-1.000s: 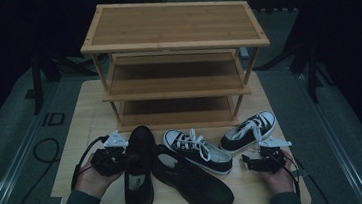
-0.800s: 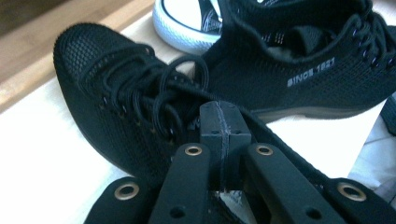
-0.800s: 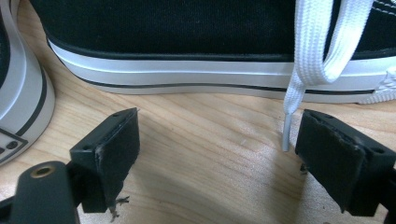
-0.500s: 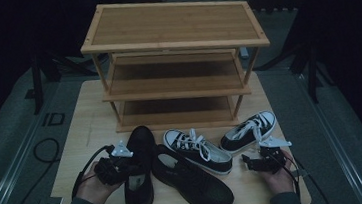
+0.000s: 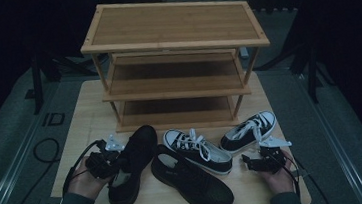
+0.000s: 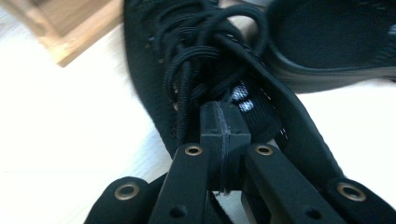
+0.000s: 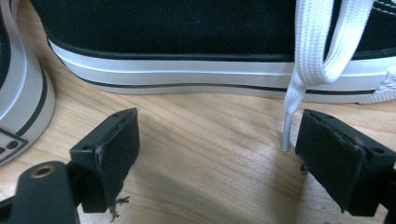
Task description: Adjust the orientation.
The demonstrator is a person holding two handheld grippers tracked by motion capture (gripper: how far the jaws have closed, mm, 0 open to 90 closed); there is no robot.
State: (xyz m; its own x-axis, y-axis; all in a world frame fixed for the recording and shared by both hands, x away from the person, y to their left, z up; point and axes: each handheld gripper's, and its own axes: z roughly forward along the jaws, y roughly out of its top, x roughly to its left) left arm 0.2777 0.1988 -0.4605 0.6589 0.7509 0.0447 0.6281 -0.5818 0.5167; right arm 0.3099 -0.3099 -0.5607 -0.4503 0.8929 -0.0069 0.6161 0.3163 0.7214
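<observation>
A three-shelf rack (image 5: 177, 62) stood at the table's (image 5: 84, 111) far side. Before it lay four shoes: two black ones and two sneakers. The left gripper (image 6: 223, 135) was clenched, pads together, against the left black shoe's (image 5: 130, 164) laces. The right gripper (image 7: 215, 149) gaped empty beside a sneaker (image 7: 187, 42).

Dim, murky high view with black surroundings; left gripper view overexposed on the pale wooden tabletop (image 6: 70, 140); right gripper view evenly lit, sharp.
</observation>
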